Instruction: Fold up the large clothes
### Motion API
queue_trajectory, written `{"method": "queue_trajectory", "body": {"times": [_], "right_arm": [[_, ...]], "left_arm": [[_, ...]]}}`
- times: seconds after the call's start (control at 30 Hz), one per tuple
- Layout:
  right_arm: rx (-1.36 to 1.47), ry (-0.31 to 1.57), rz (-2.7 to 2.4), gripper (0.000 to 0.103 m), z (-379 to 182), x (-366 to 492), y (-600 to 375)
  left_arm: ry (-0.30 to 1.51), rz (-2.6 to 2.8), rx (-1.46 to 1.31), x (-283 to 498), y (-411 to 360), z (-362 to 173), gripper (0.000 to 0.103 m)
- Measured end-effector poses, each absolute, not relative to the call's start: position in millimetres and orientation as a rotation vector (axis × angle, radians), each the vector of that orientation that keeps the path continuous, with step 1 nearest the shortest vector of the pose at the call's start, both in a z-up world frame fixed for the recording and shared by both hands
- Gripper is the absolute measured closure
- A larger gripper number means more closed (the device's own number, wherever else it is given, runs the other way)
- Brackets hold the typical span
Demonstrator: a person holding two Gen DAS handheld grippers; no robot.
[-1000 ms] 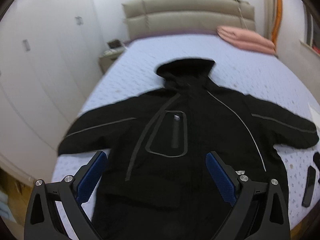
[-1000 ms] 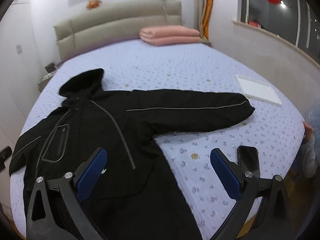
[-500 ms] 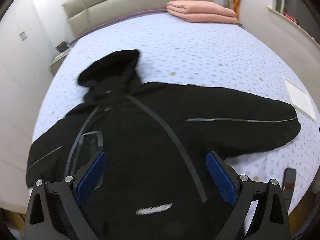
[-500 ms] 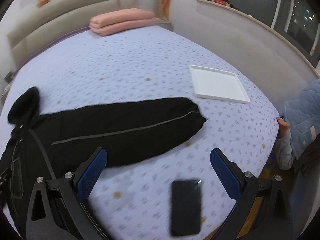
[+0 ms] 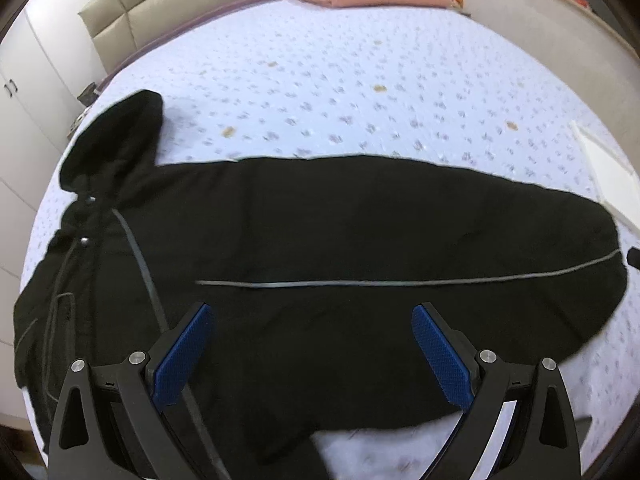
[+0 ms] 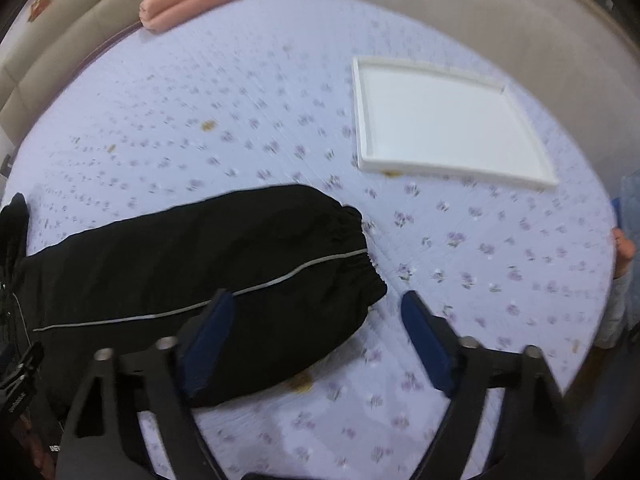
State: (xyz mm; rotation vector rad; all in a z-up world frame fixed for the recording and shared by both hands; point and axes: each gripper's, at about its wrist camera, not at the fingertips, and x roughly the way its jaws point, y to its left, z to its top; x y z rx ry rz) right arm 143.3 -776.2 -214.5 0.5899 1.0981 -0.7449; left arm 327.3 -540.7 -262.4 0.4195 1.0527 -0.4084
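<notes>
We are only starting: the jacket (image 5: 320,248) is lying unfolded on the bed (image 5: 360,92), sleeve (image 6: 224,264) outstretched, both claws, left claw (image 5: 312,344) and right claw (image 6: 314,330), hanging open and empty.

Jacket (image 5: 320,248) hem beyond frame edge

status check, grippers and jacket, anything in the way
Left gripper open, above jacket body. Right gripper open, at sleeve cuff, nothing gripped. Jacket flat, unfolded on bed. White tray beyond cuff, apart.
</notes>
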Motion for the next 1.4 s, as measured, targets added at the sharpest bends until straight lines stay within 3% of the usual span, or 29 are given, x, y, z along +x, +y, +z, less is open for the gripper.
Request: {"method": "queue_trajectory", "body": {"times": [0.27,0.37,0.4,0.53,0.63,0.73,1.0,1.17,1.4], "right_arm": [[0.718,1.135,-0.677,0.032,-266,138,-811],[0.79,1.126,-0.642,0.023,-280,139,-815],[0.771,1.129,-0.644,0.024,-280,142,-814],[0.679,1.139,-0.639,0.055,-268,153,-804],[0.674,1.094,-0.608,0.066,-248,150,-803],[0.643,1.05,-0.596,0.066,-229,145,-800],[0.622,1.161,-0.6,0.066,-270,154,-800],[0.549,1.121,-0.637,0.071,-231,155,-778],[0.558,0.995,-0.564,0.073,-159,195,-700]], "left_arm": [[1.088,-0.372,0.443,336,-569,-299,0.004],[1.109,-0.364,0.436,339,-573,-312,0.004],[1.11,-0.362,0.425,340,-571,-312,0.003],[1.126,-0.357,0.414,341,-570,-307,0.003],[1.092,-0.352,0.416,337,-568,-289,0.004],[1.093,-0.323,0.435,336,-564,-286,0.004],[1.195,-0.327,0.376,348,-550,-316,0.001],[1.135,-0.381,0.354,347,-531,-286,0.002],[1.071,-0.371,0.316,366,-443,-231,0.002]]}}
